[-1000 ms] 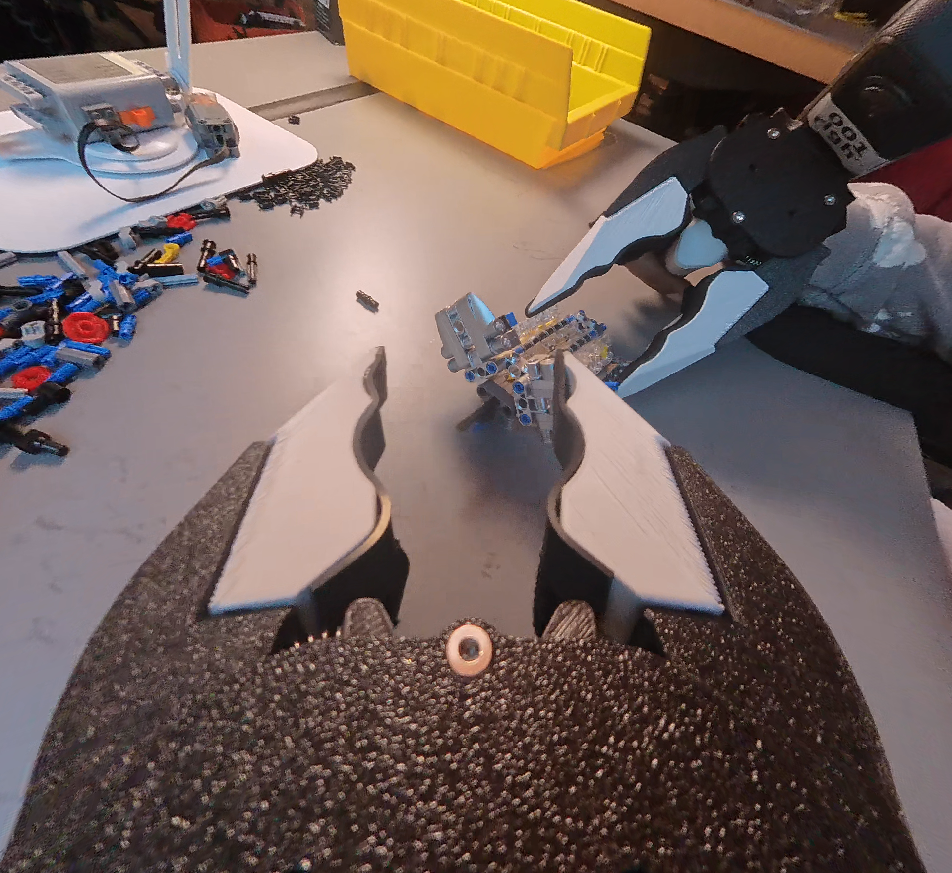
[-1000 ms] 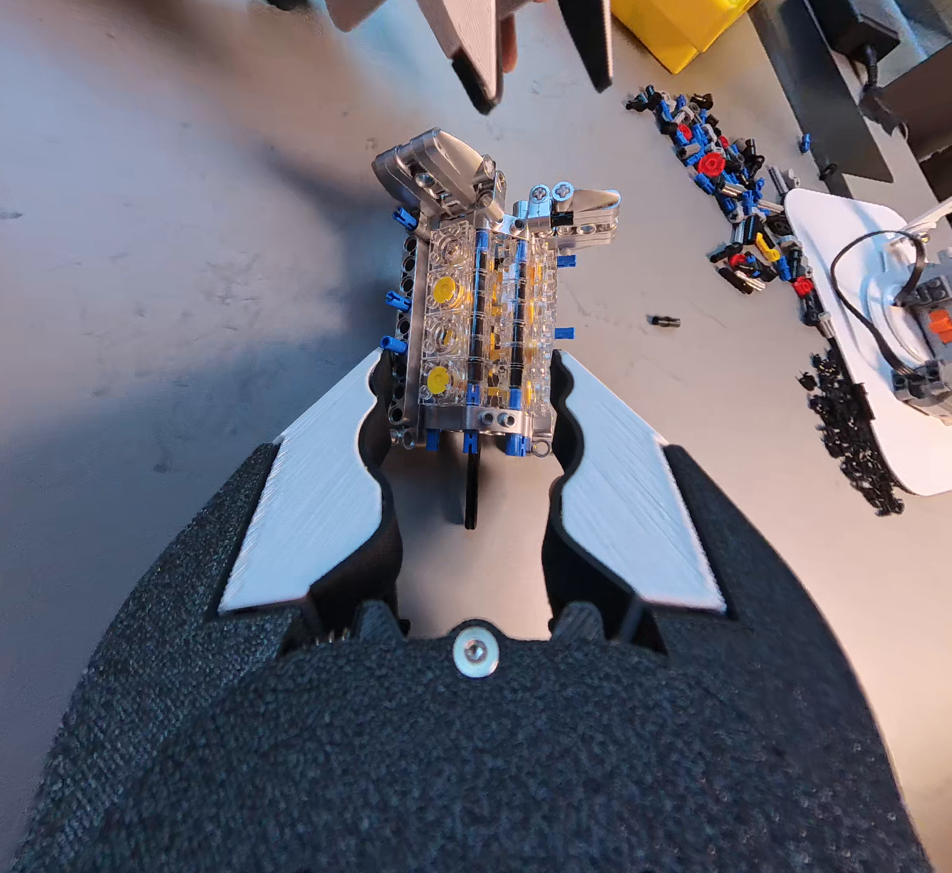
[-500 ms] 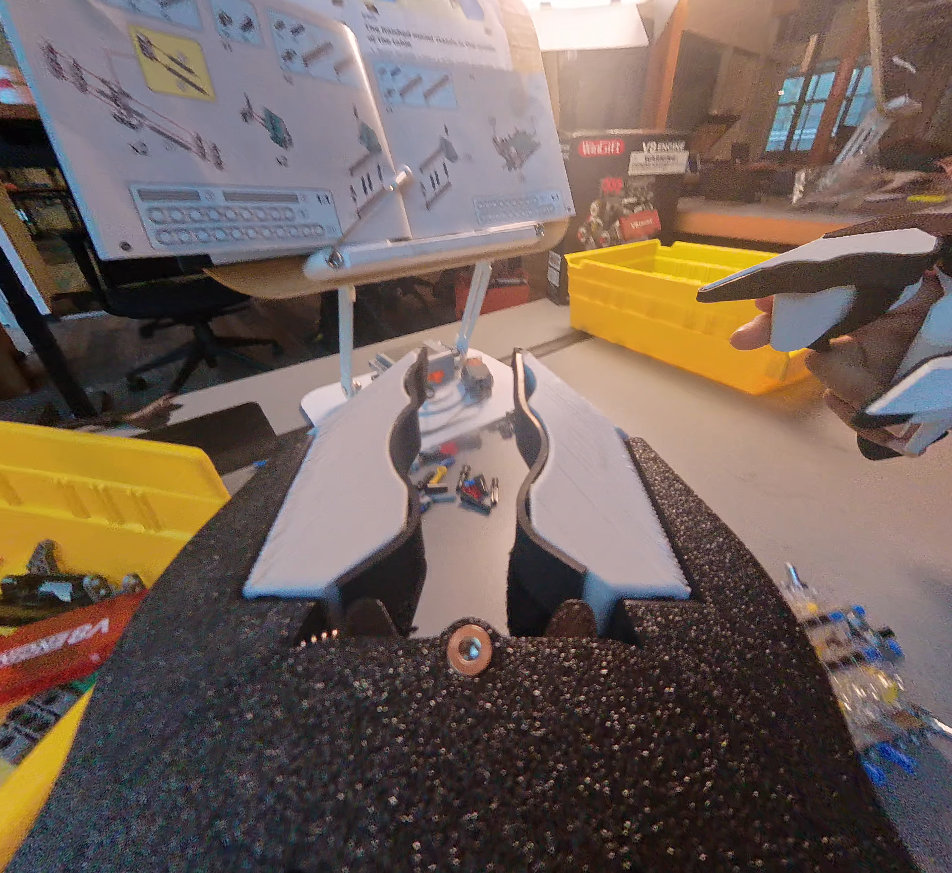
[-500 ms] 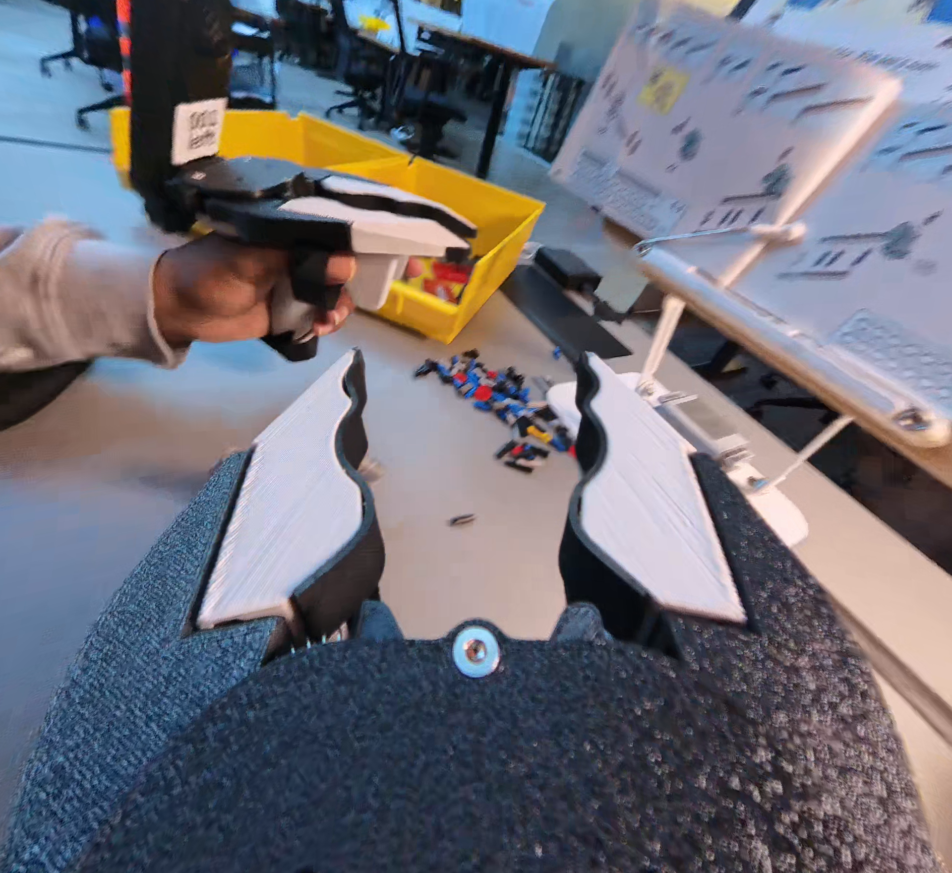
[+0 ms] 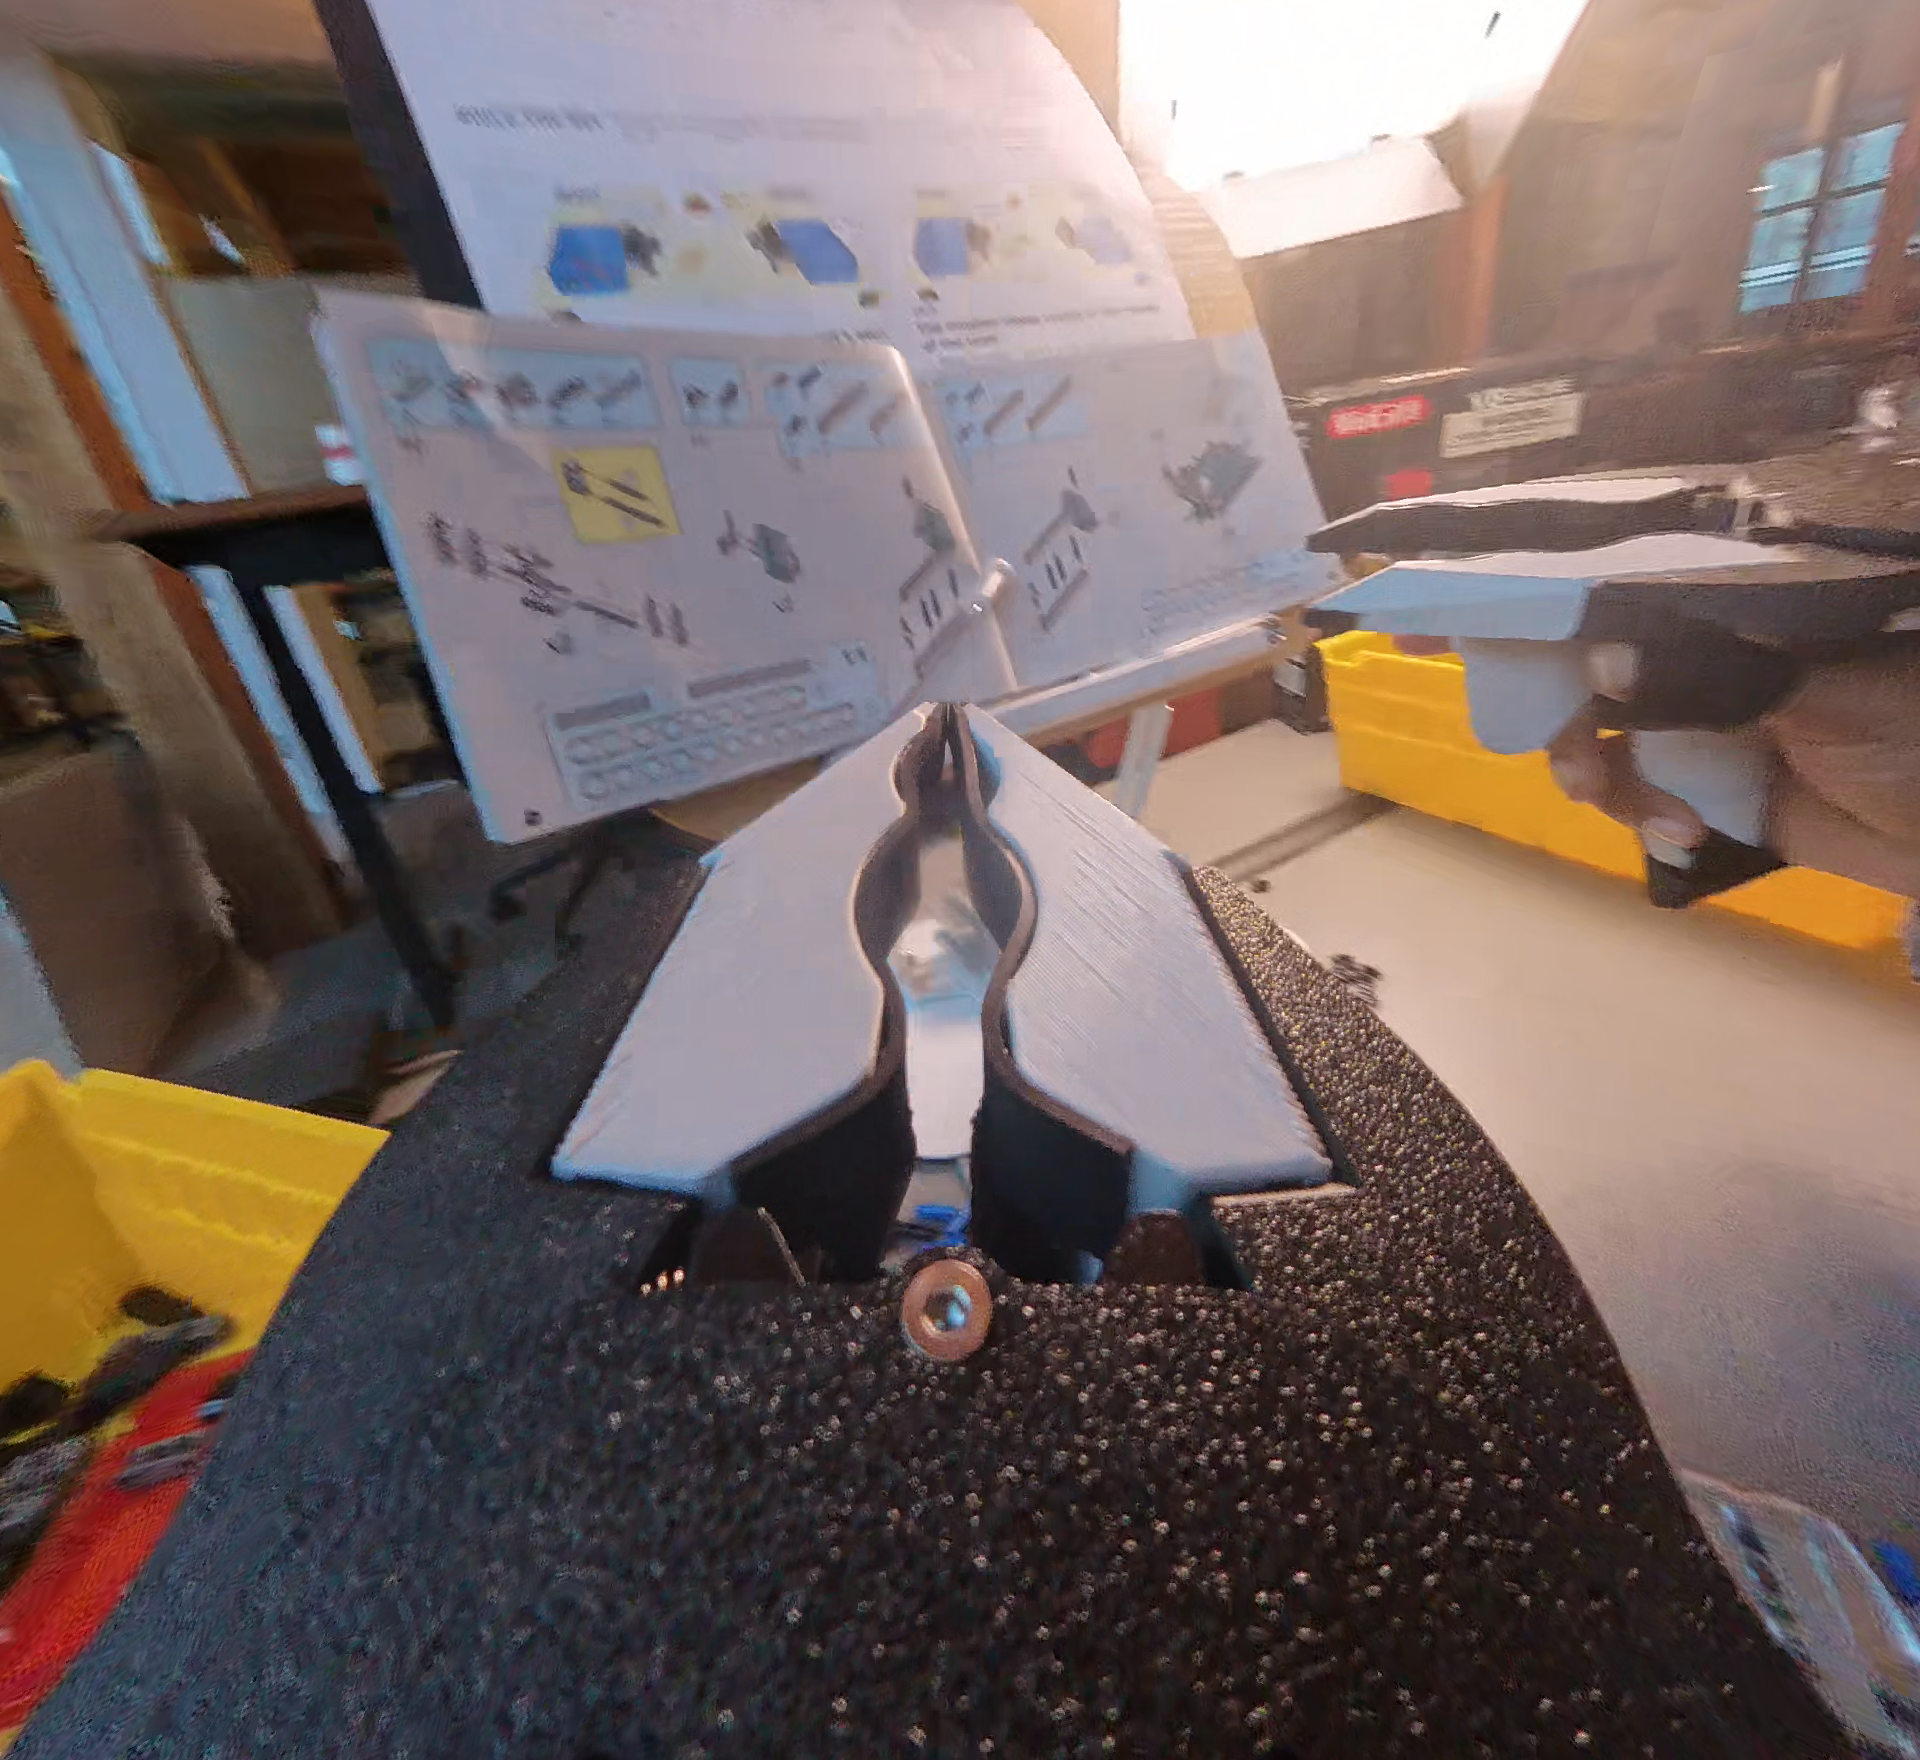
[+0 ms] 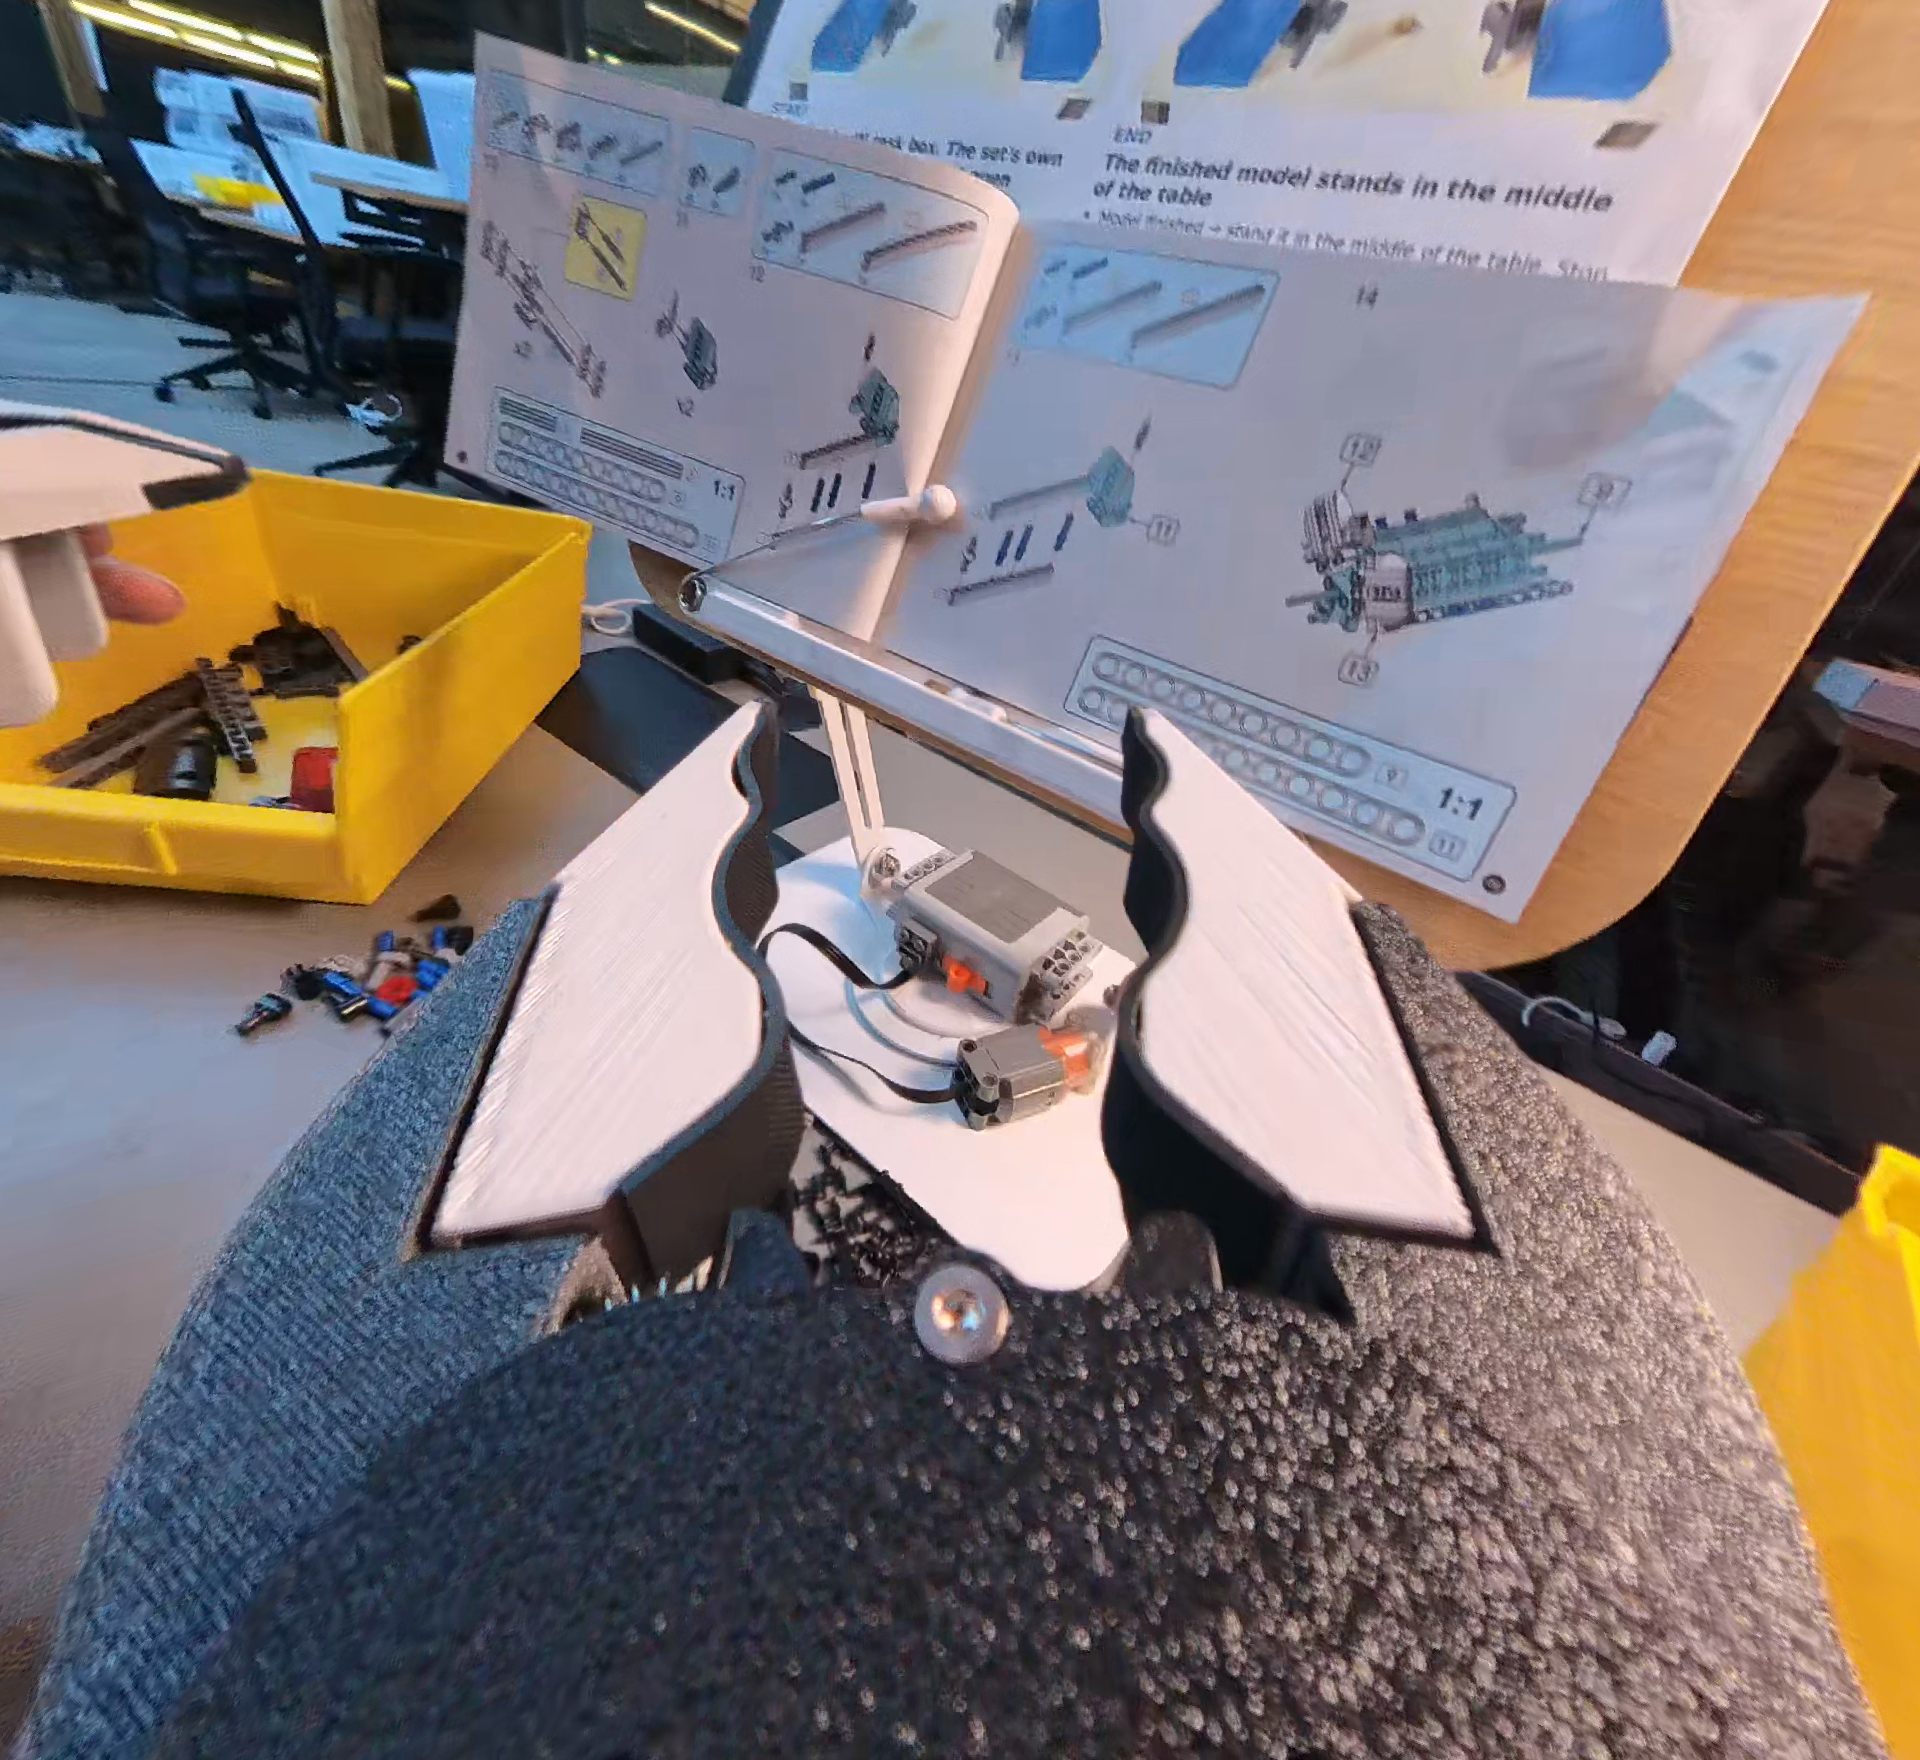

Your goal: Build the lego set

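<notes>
Left claw (image 5: 943,721) is pinched shut, tips touching, nothing gripped that I can see. It's held up in the air, aimed at the instruction booklet (image 5: 675,547) clipped open on its white stand. The picture from this side is motion-blurred, so no fine detail.

Right claw (image 6: 945,723) is spread wide and empty, also off the counter (image 6: 156,1087). It touches nothing. Seen through the gap, well beyond the tips:
- grey battery box (image 6: 987,921) with an orange switch
- small grey motor (image 6: 1023,1071), just beside it, black cable running between them
- both sit on the stand's white base plate (image 6: 987,1180)
- pile of black pins (image 6: 852,1211) at the near edge of that plate

Around them:
- yellow bin (image 6: 416,671), to the left of the stand, with dark beams and a red piece inside
- loose blue, red and black connectors (image 6: 364,978) on the counter in front of that bin
- large printed sheet (image 6: 1351,48) on a wooden board behind the booklet
- corner of a second yellow bin (image 6: 1849,1398) at lower right

Judgement: neither claw is near enough to any part to be working on it.
</notes>
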The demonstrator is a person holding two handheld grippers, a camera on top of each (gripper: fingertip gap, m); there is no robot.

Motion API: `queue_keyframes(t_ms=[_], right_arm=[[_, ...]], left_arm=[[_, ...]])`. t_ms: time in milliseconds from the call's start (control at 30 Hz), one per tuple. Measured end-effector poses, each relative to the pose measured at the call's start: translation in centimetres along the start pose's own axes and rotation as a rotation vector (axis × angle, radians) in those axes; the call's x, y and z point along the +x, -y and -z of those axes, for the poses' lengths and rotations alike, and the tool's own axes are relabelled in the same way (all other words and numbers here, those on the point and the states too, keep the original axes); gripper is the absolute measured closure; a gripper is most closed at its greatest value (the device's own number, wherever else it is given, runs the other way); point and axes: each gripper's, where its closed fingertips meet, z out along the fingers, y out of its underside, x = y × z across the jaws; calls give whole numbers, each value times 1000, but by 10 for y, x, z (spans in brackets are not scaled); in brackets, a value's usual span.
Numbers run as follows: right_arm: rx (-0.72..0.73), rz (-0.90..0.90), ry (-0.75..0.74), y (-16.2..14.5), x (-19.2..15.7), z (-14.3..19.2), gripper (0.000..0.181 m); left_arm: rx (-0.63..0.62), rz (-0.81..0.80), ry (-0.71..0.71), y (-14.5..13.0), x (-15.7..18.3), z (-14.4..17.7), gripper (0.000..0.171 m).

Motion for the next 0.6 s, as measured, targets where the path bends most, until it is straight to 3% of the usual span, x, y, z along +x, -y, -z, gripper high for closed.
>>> queue_keyframes(t_ms=[100,167,300,367,500,600], right_arm=[[8,-49,3,-2,1,4,116],[19,-35,-7,5,3,9,117],[42,-52,-11,18,5,16,120],[38,-81,0,17,4,16,119],[17,-66,-16,13,4,15,120],[2,-59,-39,9,8,14,120]], left_arm=[[-40,97,-94,-15,11,-1,171],[-54,87,-107,-18,14,-3,152],[-38,57,-105,-4,20,-2,130],[-21,21,-64,3,16,1,133],[-42,-10,-6,0,3,3,156],[-64,-50,-7,-1,5,-5,160]])
